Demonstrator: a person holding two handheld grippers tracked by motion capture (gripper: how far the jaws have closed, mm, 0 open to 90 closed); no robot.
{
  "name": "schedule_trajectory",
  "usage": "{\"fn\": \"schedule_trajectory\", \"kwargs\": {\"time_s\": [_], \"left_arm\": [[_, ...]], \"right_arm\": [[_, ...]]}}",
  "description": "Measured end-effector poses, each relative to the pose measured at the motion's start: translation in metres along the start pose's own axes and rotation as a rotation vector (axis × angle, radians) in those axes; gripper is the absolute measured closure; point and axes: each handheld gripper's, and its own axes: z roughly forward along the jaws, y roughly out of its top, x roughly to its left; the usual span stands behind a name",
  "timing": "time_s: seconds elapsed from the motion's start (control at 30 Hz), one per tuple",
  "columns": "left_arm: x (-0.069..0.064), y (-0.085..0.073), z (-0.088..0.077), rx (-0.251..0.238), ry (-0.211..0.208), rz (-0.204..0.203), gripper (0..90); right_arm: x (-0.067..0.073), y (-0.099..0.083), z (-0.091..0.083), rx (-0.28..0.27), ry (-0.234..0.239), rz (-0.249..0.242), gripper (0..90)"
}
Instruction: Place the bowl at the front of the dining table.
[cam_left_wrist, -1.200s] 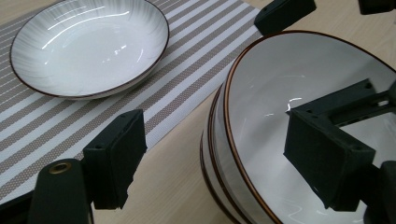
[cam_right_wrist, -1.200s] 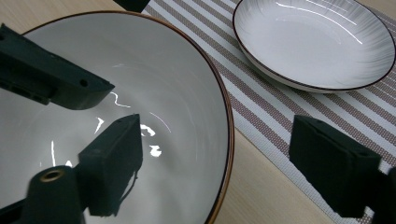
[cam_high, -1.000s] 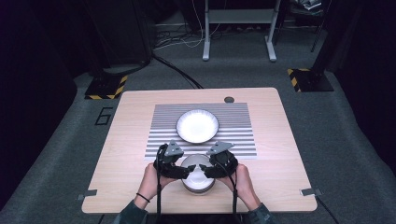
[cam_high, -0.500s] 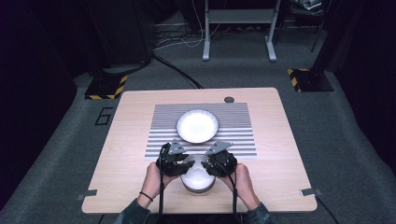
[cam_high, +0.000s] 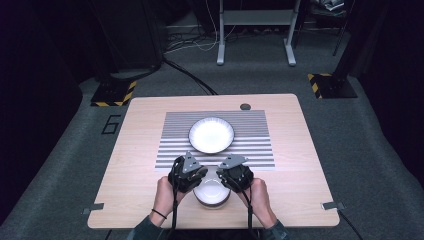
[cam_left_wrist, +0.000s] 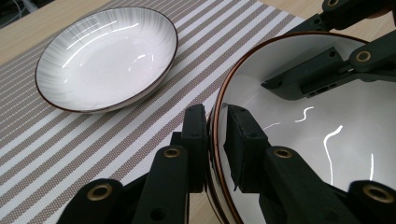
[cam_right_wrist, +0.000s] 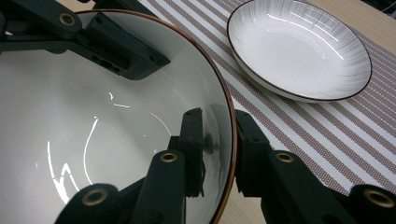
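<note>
Near the counter's (cam_high: 125, 165) front edge, the left gripper (cam_high: 186, 172) pinches the bowl's (cam_high: 211, 189) left rim and the right gripper (cam_high: 236, 174) its right rim, bare wood open on either side, with the plate (cam_high: 211, 135) on the striped mat (cam_high: 250, 145) just beyond the bowl.

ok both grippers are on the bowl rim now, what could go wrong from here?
1. The bowl is pinched only at its thin, glossy rim by the left gripper and the right gripper, so it could slip or tilt if one hand leads.
2. The plate on the striped mat sits just ahead; a low carry could knock it.
</note>
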Motion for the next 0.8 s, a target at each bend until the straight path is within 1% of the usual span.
{"fn": "schedule_trajectory", "kwargs": {"time_s": [0.03,0.07,0.1,0.13,0.17,0.2,0.23,0.27,0.33,0.37,0.43,0.53,0.57,0.6,0.63,0.7,0.8], "left_arm": [[-0.001,0.000,-0.001,0.000,0.007,0.011,77.5],[-0.002,0.000,-0.001,-0.005,0.014,0.018,77.7],[-0.003,0.000,-0.002,-0.011,0.021,0.021,77.9],[-0.004,0.001,-0.003,-0.011,0.030,0.032,78.2],[-0.004,0.001,-0.003,-0.011,0.030,0.032,78.7],[-0.006,0.001,-0.005,-0.014,0.041,0.049,79.1],[-0.006,0.001,-0.005,-0.014,0.041,0.049,79.5],[-0.007,0.001,-0.007,-0.022,0.049,0.061,80.0],[-0.007,0.002,-0.007,-0.023,0.050,0.067,80.6],[-0.007,0.002,-0.007,-0.023,0.050,0.067,80.7],[-0.007,0.002,-0.007,-0.024,0.050,0.071,80.8],[-0.008,0.002,-0.009,-0.028,0.054,0.079,81.2],[-0.008,0.002,-0.009,-0.028,0.054,0.079,81.4],[-0.010,0.003,-0.010,-0.029,0.066,0.092,81.6],[-0.010,0.003,-0.010,-0.029,0.066,0.092,81.7],[-0.011,0.003,-0.012,-0.029,0.075,0.109,81.8],[-0.012,0.004,-0.013,-0.028,0.080,0.117,82.1]], "right_arm": [[0.001,0.000,0.000,-0.002,-0.002,0.001,76.0],[0.002,0.000,-0.001,0.002,-0.004,0.015,76.2],[0.001,0.000,-0.002,-0.003,-0.008,0.002,76.5],[0.001,0.000,-0.002,-0.009,-0.013,-0.007,76.9],[0.001,0.000,-0.002,-0.009,-0.013,-0.007,76.9],[0.002,0.000,-0.003,-0.011,-0.020,0.001,77.7],[0.002,0.000,-0.004,-0.013,-0.022,-0.003,78.1],[0.002,0.000,-0.005,-0.015,-0.022,-0.003,78.5],[0.003,0.000,-0.006,-0.024,-0.027,0.002,79.3],[0.002,0.000,-0.008,-0.034,-0.029,-0.011,79.6],[0.004,0.001,-0.012,-0.040,-0.038,-0.011,80.6],[0.006,0.003,-0.018,-0.064,-0.049,-0.027,82.7],[0.006,0.003,-0.018,-0.064,-0.049,-0.027,82.7],[0.007,0.004,-0.019,-0.063,-0.052,-0.020,82.8],[0.006,0.004,-0.019,-0.068,-0.053,-0.027,82.8],[0.006,0.003,-0.019,-0.071,-0.054,-0.031,82.8],[0.007,0.003,-0.020,-0.077,-0.054,-0.034,82.7]]}}
